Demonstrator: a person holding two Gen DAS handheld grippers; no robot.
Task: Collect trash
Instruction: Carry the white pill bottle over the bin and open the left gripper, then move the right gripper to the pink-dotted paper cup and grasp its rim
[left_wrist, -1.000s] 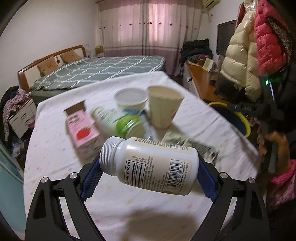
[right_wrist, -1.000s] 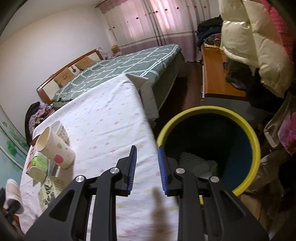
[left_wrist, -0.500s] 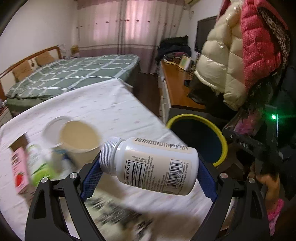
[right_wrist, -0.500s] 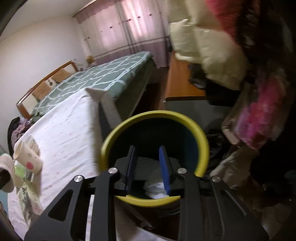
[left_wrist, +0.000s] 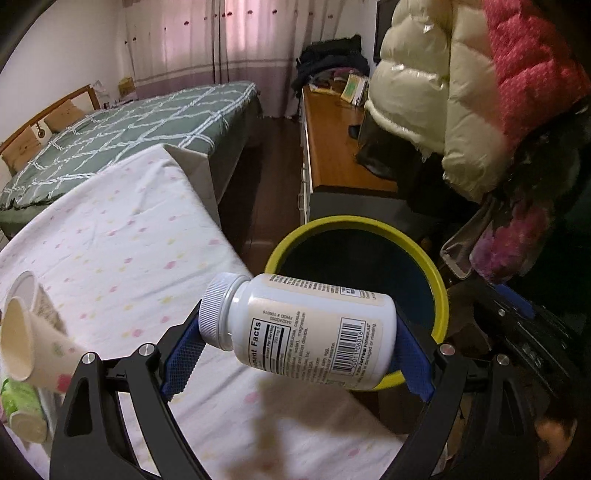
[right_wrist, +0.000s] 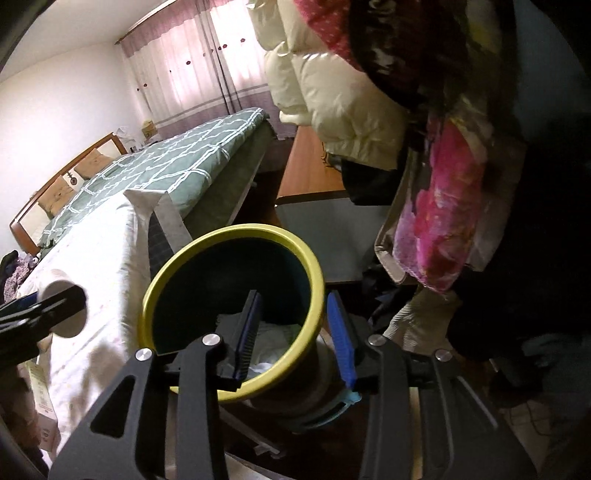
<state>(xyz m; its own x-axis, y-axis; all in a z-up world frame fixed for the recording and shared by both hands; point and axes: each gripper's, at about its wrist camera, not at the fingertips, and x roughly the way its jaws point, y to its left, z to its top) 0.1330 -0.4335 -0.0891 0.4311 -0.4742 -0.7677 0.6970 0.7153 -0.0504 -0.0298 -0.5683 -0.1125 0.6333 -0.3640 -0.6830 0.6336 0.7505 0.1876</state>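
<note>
My left gripper (left_wrist: 295, 354) is shut on a white pill bottle (left_wrist: 299, 330), held sideways in the air above the table's right edge, just short of the yellow-rimmed trash bin (left_wrist: 439, 284). In the right wrist view my right gripper (right_wrist: 295, 332) is open and empty, its fingers straddling the near rim of the bin (right_wrist: 177, 269), which holds crumpled white trash. The bottle's cap (right_wrist: 62, 308) and the left gripper show at the left of that view.
A paper cup (left_wrist: 27, 347) lies tipped on the white dotted tablecloth (left_wrist: 122, 236), with a green-labelled container (left_wrist: 20, 413) below it. A carton (right_wrist: 44, 398) lies at the table edge. Hanging jackets (left_wrist: 461, 96), a wooden desk (left_wrist: 332, 147) and a bed (left_wrist: 129, 122) surround the bin.
My left gripper has swung right with the pill bottle, from over the table trash toward the bin. My right gripper has opened wider and moved over the bin's rim.
</note>
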